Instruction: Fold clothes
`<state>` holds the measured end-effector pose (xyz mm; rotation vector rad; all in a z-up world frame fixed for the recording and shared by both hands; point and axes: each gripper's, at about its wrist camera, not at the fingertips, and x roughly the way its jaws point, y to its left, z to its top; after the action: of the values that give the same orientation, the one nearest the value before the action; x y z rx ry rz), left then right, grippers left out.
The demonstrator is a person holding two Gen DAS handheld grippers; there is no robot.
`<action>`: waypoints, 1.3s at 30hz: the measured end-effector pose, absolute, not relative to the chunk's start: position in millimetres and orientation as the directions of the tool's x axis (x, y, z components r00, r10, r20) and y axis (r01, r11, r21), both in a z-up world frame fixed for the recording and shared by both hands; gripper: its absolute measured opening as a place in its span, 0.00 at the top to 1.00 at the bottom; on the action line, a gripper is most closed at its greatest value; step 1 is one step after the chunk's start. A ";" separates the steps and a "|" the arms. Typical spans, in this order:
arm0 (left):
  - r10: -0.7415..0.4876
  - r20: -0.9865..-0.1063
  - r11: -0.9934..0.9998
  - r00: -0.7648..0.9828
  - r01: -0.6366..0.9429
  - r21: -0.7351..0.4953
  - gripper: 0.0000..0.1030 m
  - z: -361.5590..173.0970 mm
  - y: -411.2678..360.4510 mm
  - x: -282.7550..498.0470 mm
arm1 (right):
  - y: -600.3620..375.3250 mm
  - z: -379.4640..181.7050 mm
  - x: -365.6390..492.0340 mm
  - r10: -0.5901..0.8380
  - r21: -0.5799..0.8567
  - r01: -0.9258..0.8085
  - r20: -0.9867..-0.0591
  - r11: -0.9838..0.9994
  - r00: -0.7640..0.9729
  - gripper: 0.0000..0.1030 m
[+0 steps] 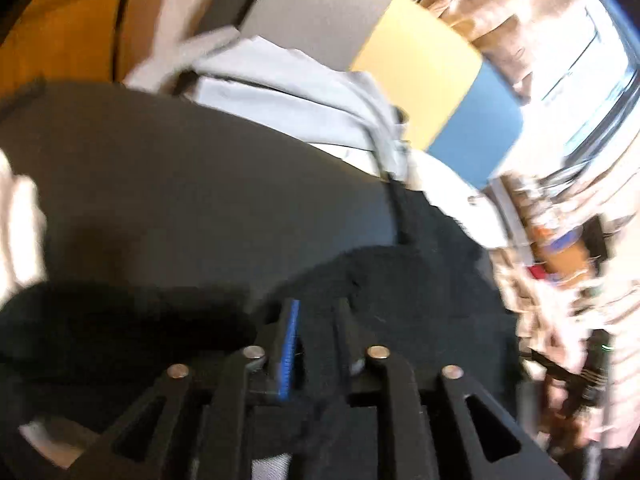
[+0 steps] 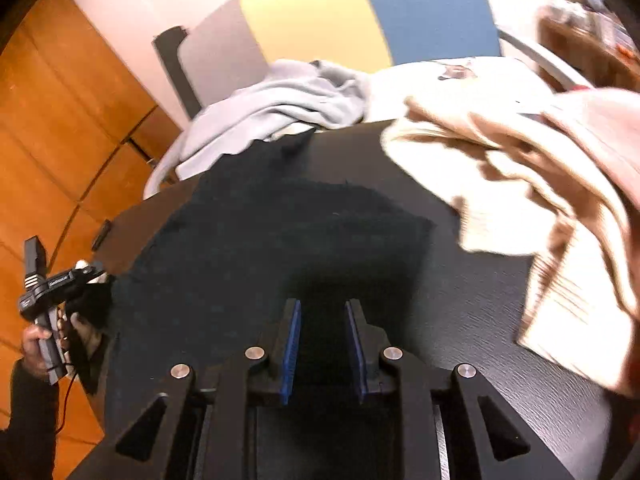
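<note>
Looking down, we found the black garment (image 2: 264, 232) flat on the dark table (image 2: 500, 320), directly beneath our right gripper (image 2: 323, 348), jaws slightly parted and empty, while our left gripper (image 1: 316, 344) hovered at its left edge, narrowly parted.

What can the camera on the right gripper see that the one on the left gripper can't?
Only the right wrist view shows a big cream and beige garment heaped on the table's right side, and the person's hand holding the left gripper at the table's left edge.

Only the left wrist view shows cluttered shelves off to the right.

Both show the dark table, the black garment spread on it, the light grey garment behind, and the grey, yellow and blue panels beyond.
</note>
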<state>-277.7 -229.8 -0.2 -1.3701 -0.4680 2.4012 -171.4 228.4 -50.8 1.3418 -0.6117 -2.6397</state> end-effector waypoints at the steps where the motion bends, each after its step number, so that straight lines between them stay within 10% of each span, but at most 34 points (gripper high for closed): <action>1: 0.454 -0.755 -0.885 -0.473 -0.139 -0.445 0.78 -4.6 -232.7 -273.3 | 217.0 -48.1 -176.3 -0.317 0.417 -0.036 -0.742 -0.908 -0.591 0.76; 18: 0.552 -0.734 -0.830 -0.396 -0.349 -0.436 0.54 -35.3 -213.5 -267.4 | 16.8 -59.5 -296.3 -0.322 0.168 0.376 -0.860 -0.911 -0.397 0.44; 22: 0.570 -0.728 -0.811 -0.380 -0.405 -0.424 0.94 -36.4 -201.8 -262.7 | 9.7 -72.5 -299.5 -0.265 0.098 0.402 -0.884 -0.910 -0.385 0.53; 25: 0.586 -0.720 -0.799 -0.372 -0.413 -0.437 0.95 -37.9 -200.1 -256.9 | 8.6 -66.0 -292.4 -0.275 0.089 0.416 -0.870 -0.905 -0.410 0.94; 34: 0.547 -0.757 -0.831 -0.357 -0.342 -0.439 0.94 -33.2 -210.0 -266.7 | 21.6 -50.4 -307.8 -0.282 0.116 0.339 -0.823 -0.933 -0.493 0.95; 39: 0.371 -0.803 -0.922 -0.467 -0.288 -0.258 0.68 -22.3 -205.9 -258.2 | 25.6 -64.4 -308.7 -0.315 0.189 0.298 -0.828 -0.936 -0.464 0.76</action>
<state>-258.2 -205.9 -22.3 -1.3441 -0.1217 2.4011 -308.7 25.6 -64.4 1.3730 -0.0246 -2.4190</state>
